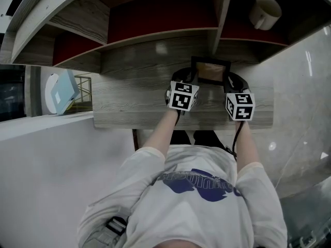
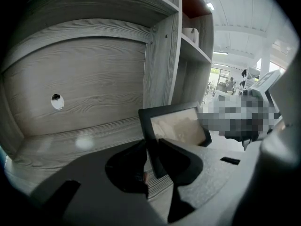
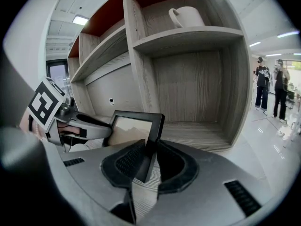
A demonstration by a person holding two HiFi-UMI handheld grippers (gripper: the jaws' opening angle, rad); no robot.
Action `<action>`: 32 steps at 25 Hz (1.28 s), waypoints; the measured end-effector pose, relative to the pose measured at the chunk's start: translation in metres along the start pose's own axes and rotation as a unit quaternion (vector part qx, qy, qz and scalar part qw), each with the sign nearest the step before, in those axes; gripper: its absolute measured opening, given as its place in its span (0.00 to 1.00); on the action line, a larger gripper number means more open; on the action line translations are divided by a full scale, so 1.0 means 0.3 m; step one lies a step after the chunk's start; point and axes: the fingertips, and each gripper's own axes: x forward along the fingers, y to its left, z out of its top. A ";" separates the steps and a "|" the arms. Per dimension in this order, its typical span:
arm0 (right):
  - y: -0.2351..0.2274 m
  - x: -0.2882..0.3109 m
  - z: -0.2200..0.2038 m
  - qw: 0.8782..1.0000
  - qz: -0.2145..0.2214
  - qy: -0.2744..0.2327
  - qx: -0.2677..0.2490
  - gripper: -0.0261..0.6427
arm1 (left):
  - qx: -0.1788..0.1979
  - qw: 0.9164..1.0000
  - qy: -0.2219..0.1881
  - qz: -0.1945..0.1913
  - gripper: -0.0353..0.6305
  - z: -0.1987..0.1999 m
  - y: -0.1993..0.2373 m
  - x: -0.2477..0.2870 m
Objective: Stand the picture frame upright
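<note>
Grey wood-grain bench point(image 1: 129, 105) beneath a shelving unit point(image 1: 155, 30), with a mug point(image 1: 265, 12) on an upper right shelf. At the far middle of the bench, the picture frame point(image 1: 210, 71) is clamped by its left edge in the left gripper point(image 1: 189, 78) and by its right edge in the right gripper point(image 1: 230, 80). Its glass faces the person, leaning slightly back; its long axis runs left to right. Whether its lower edge rests on the bench cannot be told. Likely hazards: release before any rear stand, unseen here, bears weight, so the frame topples; unequal pull from the two sides, twisting it.
</note>
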 end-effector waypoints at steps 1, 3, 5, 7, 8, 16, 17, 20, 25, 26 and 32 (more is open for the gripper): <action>-0.001 0.002 -0.002 1.000 -0.001 0.001 -0.005 0.15 | 0.000 1.000 0.000 0.000 0.18 -0.001 0.000 0.003; -0.003 0.010 -0.006 1.000 -0.002 0.004 -0.015 0.15 | 0.000 1.000 0.003 0.000 0.18 -0.007 0.001 0.009; -0.006 0.017 -0.006 1.000 -0.002 0.004 -0.021 0.15 | 0.001 1.000 0.003 0.000 0.18 -0.010 0.003 0.014; -0.010 0.023 -0.004 1.000 -0.004 0.003 -0.024 0.15 | 0.002 1.000 0.000 0.001 0.19 -0.006 0.005 0.018; -0.011 0.026 -0.004 1.000 -0.005 0.003 -0.026 0.15 | 0.003 1.000 -0.001 0.001 0.19 -0.004 0.006 0.020; -0.029 0.043 -0.002 0.999 -0.014 0.000 -0.040 0.15 | 0.021 1.000 -0.019 -0.002 0.19 0.015 0.004 0.048; -0.031 0.044 -0.003 0.999 -0.015 -0.001 -0.041 0.15 | 0.024 0.999 -0.022 -0.002 0.19 0.015 0.003 0.052; -0.035 0.048 -0.003 0.999 -0.019 -0.001 -0.050 0.15 | 0.026 0.999 -0.022 0.000 0.19 0.011 0.001 0.054; -0.038 0.057 0.001 0.997 -0.022 -0.002 -0.070 0.16 | 0.027 0.999 -0.036 -0.002 0.19 0.004 0.002 0.077; -0.038 0.058 0.000 0.997 -0.023 -0.002 -0.073 0.16 | 0.028 0.999 -0.038 -0.001 0.19 0.005 0.003 0.079; -0.040 0.067 0.005 0.996 -0.032 -0.007 -0.085 0.16 | 0.034 0.999 -0.039 0.004 0.19 0.012 0.008 0.082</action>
